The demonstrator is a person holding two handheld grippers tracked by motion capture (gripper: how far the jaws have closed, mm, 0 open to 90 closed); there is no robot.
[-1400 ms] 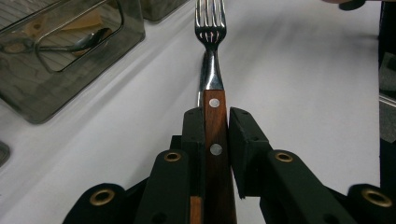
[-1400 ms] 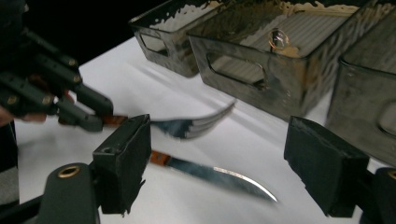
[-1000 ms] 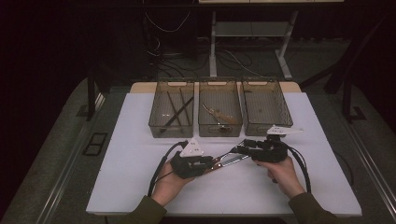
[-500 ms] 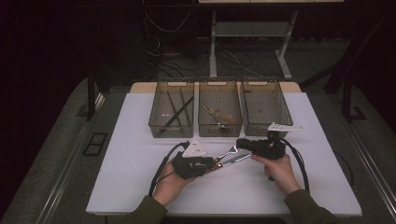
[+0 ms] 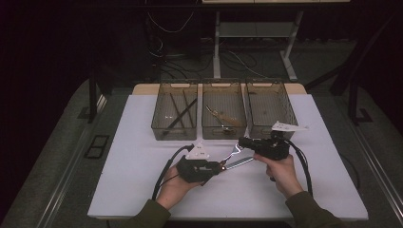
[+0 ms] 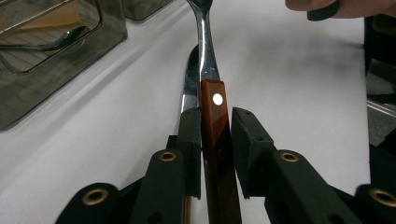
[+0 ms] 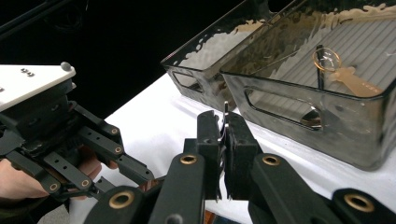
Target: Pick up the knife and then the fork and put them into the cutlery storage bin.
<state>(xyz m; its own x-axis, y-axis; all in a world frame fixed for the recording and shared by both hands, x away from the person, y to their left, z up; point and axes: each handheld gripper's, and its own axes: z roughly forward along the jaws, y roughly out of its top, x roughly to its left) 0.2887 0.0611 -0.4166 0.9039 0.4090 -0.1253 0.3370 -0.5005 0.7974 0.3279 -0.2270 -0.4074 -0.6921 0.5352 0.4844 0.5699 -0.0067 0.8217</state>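
Observation:
A fork [image 5: 231, 153] with a brown wooden handle spans the gap between my two grippers, just above the white table [image 5: 142, 156]. My right gripper [image 5: 240, 141] is shut on its metal head; a thin steel edge [image 7: 225, 114] shows between the pressed pads. My left gripper [image 5: 219, 166] has the handle [image 6: 215, 116] between its jaws, which have just been opening: one pad touches it, the other stands a sliver off. A knife blade [image 6: 189, 79] lies beside the fork, seen as a silver strip [image 5: 240, 163].
Three smoky clear bins stand in a row behind the grippers: the left bin [image 5: 173, 135] holds dark sticks, the middle bin [image 5: 223, 134] a wooden-handled utensil, the right bin [image 5: 271, 133] little. Cables trail from both grippers. The table's front edge lies near the forearms.
The right gripper's jaws have closed onto the fork's head. The left jaws have eased slightly off the handle. Both hands have stayed nearly in place.

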